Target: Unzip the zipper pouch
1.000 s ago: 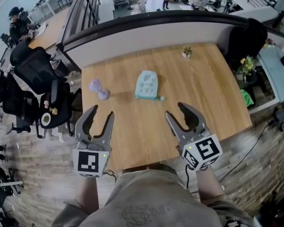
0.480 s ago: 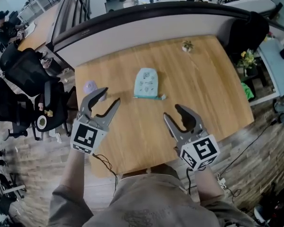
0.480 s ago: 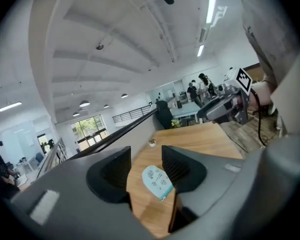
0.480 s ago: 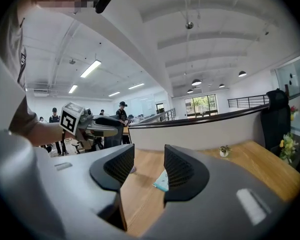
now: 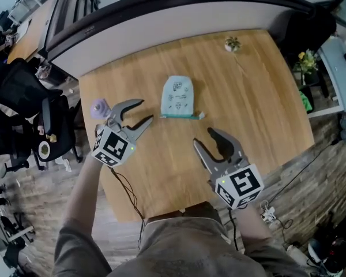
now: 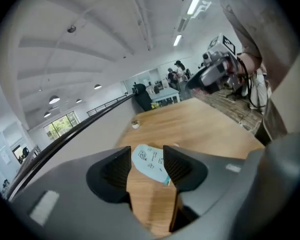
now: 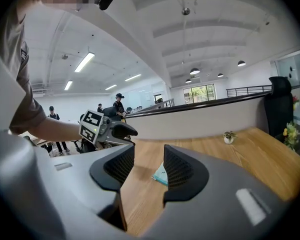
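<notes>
The light wooden table [image 5: 254, 108] lies open all around the pale blue fabric pouch [image 5: 177, 97]. A small lilac object [image 5: 100, 107] at left and a tiny potted plant [image 5: 232, 43] at the far edge stand well apart.

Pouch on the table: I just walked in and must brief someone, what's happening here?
A person holds a claw in each hand over the table. The pouch lies flat on it, touched by neither. The left claw, its jaws opening and empty, points at the pouch from the left; the right claw hovers open, nearer the person.
</notes>
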Motion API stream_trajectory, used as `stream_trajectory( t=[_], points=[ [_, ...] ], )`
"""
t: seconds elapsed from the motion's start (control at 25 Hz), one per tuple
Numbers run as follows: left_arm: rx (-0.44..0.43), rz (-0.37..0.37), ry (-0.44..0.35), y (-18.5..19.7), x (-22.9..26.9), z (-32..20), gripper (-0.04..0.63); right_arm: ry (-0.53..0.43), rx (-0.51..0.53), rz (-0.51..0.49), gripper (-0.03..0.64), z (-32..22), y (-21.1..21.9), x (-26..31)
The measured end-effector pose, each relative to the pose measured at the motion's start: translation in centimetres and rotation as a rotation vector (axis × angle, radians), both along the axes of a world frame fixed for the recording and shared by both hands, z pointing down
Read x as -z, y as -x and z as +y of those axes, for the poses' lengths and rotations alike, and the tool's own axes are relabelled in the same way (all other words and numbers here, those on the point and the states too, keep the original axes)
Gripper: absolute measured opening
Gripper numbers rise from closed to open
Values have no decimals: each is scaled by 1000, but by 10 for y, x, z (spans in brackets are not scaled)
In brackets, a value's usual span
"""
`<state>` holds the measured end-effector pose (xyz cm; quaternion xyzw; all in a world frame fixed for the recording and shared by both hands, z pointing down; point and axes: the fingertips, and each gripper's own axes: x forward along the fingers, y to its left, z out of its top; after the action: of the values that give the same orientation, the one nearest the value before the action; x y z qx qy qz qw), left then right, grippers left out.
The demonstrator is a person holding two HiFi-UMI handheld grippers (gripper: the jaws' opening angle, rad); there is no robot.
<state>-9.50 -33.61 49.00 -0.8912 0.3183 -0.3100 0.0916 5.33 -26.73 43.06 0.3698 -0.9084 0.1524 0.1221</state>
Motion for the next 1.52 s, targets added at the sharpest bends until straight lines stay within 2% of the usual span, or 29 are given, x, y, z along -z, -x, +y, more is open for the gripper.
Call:
stream_trajectory(
  t=[0.24,0.48,0.68,0.92,1.32,1.52],
  points=[
    [-51,-133,70,7,-81,-19,201,66,4,26,186,-9,9,-39],
    [-113,-149,162,-2,-147,-32,199,132,16,46,186,-15,16,-74],
    [-189,-209,226,-8,-193,-30,196,162,36,60,186,-17,24,-92],
    [-199,-173,263,-9,-213,-44,152,199,40,55,186,-21,32,-110],
    [-319,-96,286,-19,-215,-34,150,230,32,88,186,-14,30,-131],
    [-327,-87,306,-26,-220,-31,149,236,16,90,186,-14,25,-135]
  ],
)
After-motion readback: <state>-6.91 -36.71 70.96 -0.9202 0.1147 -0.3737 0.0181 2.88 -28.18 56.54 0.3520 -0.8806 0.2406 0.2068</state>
